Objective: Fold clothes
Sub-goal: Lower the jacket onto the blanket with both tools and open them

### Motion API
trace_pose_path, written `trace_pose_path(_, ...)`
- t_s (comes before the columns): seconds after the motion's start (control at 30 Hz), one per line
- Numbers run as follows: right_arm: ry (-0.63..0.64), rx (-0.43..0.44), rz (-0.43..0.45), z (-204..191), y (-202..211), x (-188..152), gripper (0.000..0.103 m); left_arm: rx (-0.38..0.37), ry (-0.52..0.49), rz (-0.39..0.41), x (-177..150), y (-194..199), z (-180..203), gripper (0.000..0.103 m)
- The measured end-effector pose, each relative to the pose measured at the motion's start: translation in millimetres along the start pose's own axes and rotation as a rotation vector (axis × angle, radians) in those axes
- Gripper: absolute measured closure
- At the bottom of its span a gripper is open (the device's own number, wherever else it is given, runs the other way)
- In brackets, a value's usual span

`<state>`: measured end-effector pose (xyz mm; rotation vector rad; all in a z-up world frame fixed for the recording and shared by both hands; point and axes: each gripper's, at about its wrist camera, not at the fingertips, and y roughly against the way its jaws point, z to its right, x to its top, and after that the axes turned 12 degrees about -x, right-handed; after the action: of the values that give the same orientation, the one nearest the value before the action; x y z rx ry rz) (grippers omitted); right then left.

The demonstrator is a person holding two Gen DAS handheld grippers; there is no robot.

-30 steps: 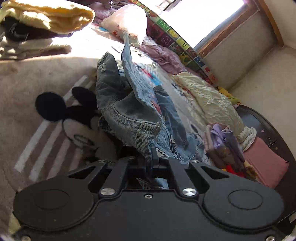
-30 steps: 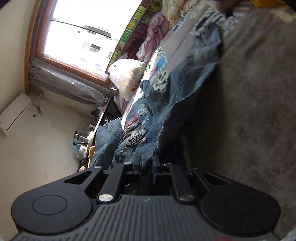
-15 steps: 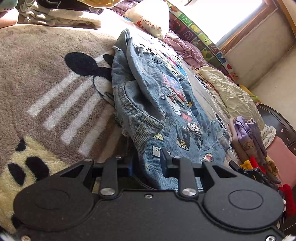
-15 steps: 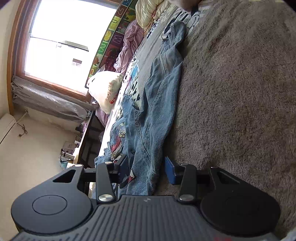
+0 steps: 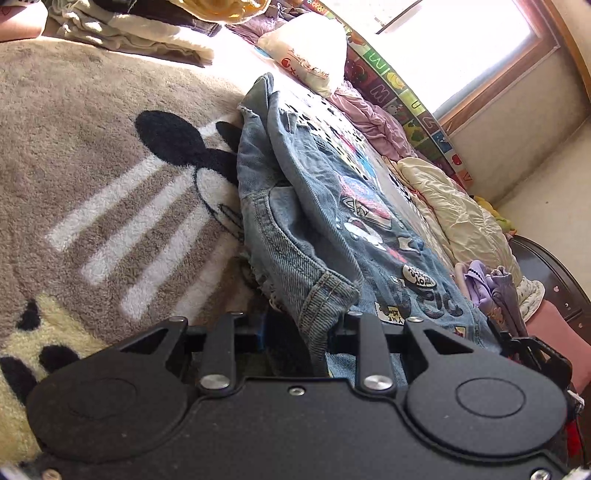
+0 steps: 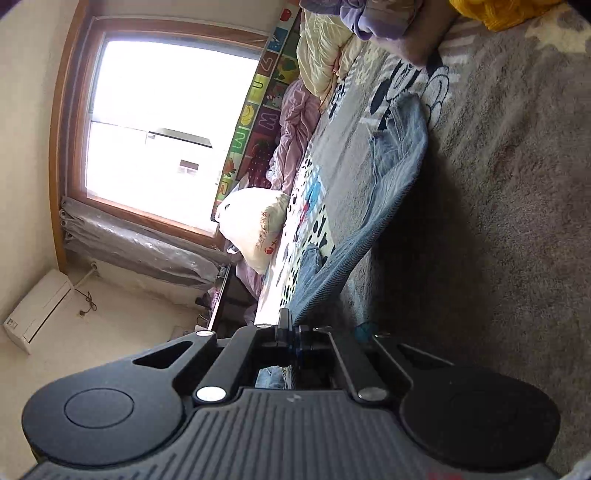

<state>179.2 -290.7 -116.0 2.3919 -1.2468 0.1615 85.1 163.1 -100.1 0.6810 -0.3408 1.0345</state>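
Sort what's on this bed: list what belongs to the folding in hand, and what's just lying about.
In the job:
denim jacket, lying on the mouse-pattern blanket
left gripper, open around the jacket's cuff
right gripper, shut on a denim edge

Lying about:
white pillow
cream quilt
purple clothes
folded pile

A mouse-patterned blanket (image 5: pixel 110 155), white pillow (image 5: pixel 306 55), cream quilt (image 5: pixel 458 218) and window (image 6: pixel 162 122).

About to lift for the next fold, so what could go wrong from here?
1. The left claw stands open around the denim jacket cuff; lifting now would likely leave that side behind.
2. The right claw seems to pinch only a thin jacket edge, which may slip out under tension.
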Motion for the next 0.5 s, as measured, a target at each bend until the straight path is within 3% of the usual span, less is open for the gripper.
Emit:
trace_pose_path(0.13,-0.037,-0.079,0.026,46,45,-14,0.101,0.004,0.003,-0.002,1,0,0,0.078)
trace_pose_path(0.23,-0.086,-0.140,0.004,75,51,-23,0.100,0.020,-0.001,-0.001,1,3,2,0.078)
trace_pose_path(0.33,-0.079,-0.156,-0.044,70,37,-24,0.094,0.058,-0.024,0.024,0,8,3,0.076)
trace_pose_path(0.37,-0.062,-0.156,-0.062,63,29,-23,0.090,0.067,-0.043,0.031,0,10,6,0.074)
trace_pose_path(0.43,-0.021,-0.146,-0.087,46,15,-22,0.057,0.085,-0.082,0.046,-1,13,11,0.061)
trace_pose_path(0.5,0.018,-0.127,-0.101,30,2,-18,0.040,0.090,-0.102,0.064,-3,15,14,0.057)
